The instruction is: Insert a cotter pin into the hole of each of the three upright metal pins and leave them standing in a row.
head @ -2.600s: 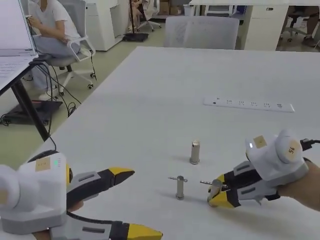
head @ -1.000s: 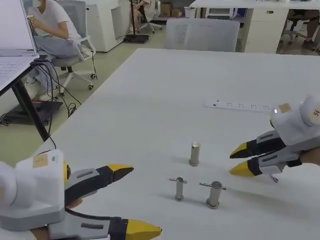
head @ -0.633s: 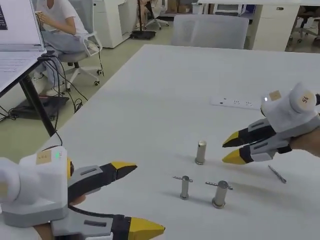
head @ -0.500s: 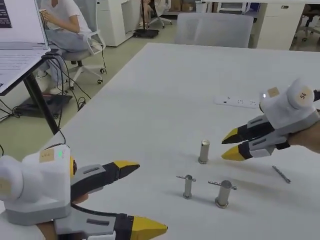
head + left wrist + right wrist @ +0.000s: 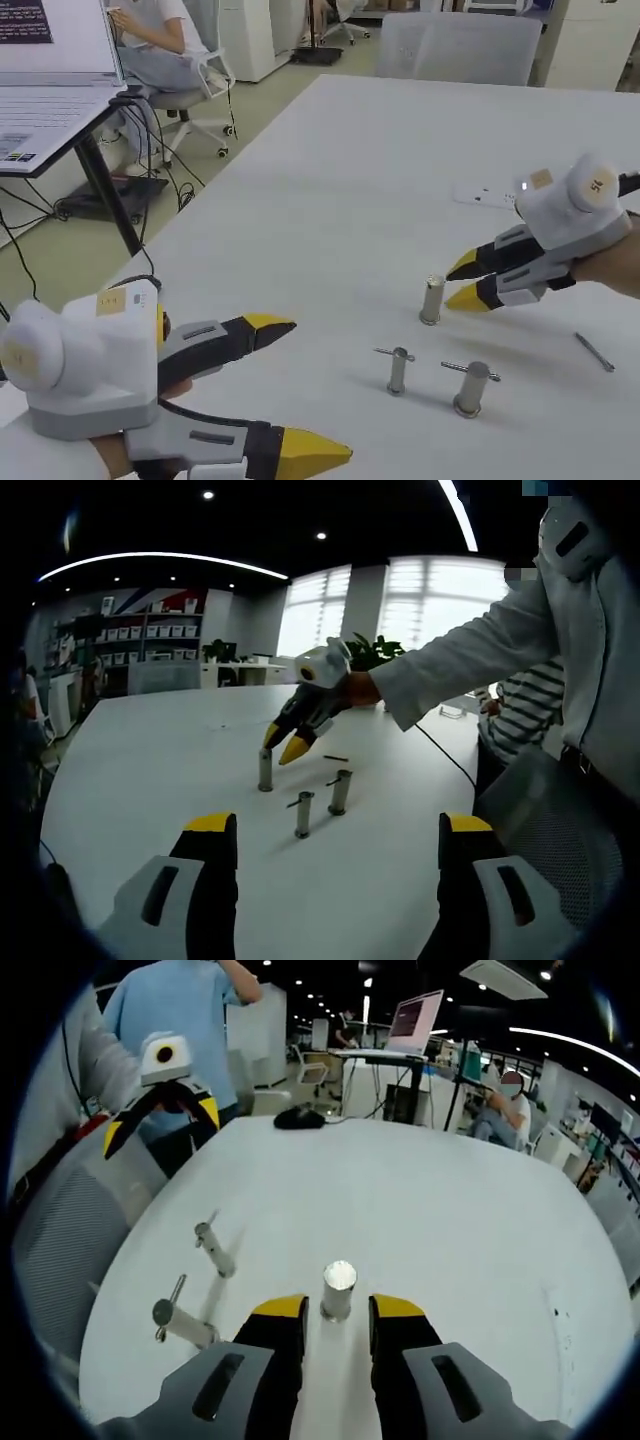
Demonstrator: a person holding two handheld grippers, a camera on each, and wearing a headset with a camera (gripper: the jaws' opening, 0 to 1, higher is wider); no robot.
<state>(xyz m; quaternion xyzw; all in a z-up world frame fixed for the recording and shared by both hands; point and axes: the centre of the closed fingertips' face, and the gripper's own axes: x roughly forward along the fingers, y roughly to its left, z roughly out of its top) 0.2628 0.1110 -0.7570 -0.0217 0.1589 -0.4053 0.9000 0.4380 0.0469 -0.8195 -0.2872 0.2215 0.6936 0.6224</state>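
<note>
We see three metal pins standing upright on the white tabletop. The bare metal pin stands farthest from us and has nothing through its top. Nearer to us, side by side, stand the small metal pin and the thick metal pin. The small one has an inserted cotter pin crosswise near its top, and the thick one has a second inserted cotter pin the same way. A loose cotter pin lies flat on the tabletop, off to the right of the three and well apart from them.

The right hand-held gripper hovers just beside the bare metal pin with its yellow tips pointed at it. Its jaws are parted by a narrow gap and hold nothing. In the right gripper view the bare metal pin sits just ahead of the gap between the two tips, and we cannot tell whether either tip touches it.

The left hand-held gripper is low at the near left, well apart from the pins. Its jaws are spread wide and empty. In the left gripper view all three pins stand ahead of it, beyond its tips.

A power strip lies farther back on the tabletop, and a laptop sits on another desk at the left.
</note>
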